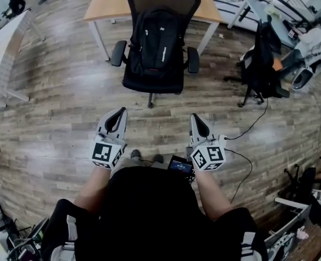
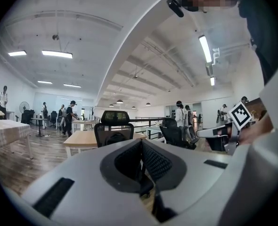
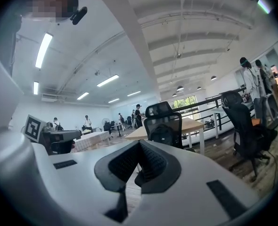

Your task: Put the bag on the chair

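Wood desk (image 1: 109, 1) sits at the floor's (image 1: 57, 107) far edge, white table (image 1: 5, 48) over at the left edge, black cable (image 1: 251, 126) snaking along the right side.

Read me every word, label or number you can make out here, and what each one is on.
Nothing is legible.
Backpack on the chair: white print down its front, too small to read.
Small screen at the person's waist: lit but blurred, unreadable.
Left marker cube and right marker cube: square patterns only, no words.
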`<state>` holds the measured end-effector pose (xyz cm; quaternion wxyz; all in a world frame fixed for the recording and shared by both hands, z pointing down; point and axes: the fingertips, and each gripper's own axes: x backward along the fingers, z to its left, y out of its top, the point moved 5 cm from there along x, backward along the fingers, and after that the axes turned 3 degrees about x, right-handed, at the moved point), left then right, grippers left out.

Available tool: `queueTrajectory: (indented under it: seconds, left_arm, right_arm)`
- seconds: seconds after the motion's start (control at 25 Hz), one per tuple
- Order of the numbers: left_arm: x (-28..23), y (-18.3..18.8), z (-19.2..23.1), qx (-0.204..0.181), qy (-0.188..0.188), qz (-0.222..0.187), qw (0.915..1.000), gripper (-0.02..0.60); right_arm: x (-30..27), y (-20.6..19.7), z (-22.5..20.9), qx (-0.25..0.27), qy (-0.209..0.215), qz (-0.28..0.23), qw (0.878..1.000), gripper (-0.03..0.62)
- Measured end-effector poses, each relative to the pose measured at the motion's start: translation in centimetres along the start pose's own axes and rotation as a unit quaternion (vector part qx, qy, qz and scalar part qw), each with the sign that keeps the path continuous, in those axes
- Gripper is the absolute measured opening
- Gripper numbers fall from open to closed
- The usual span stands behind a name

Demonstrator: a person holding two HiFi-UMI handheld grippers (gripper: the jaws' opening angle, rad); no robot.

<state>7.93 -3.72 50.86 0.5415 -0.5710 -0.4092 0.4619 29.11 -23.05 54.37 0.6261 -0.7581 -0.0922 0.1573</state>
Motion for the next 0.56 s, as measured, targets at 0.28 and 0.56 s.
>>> queueTrajectory:
  seconds: [0.28,0.56]
  left_arm:
    - [0.41,-0.77,-0.09,0.016,0.023,-0.001,0.9996,0.003]
    - [0.4,-0.64,-0.87,0.032,0.033,-0.01,0.9989,0.003]
  right_arm:
    - [0.62,-0.49,-0.56,0.015,-0.008,0.003,1.0,0.011]
    - [1.0,-0.08,-0.41,0.023,0.002,-0.004,1.0,0.011]
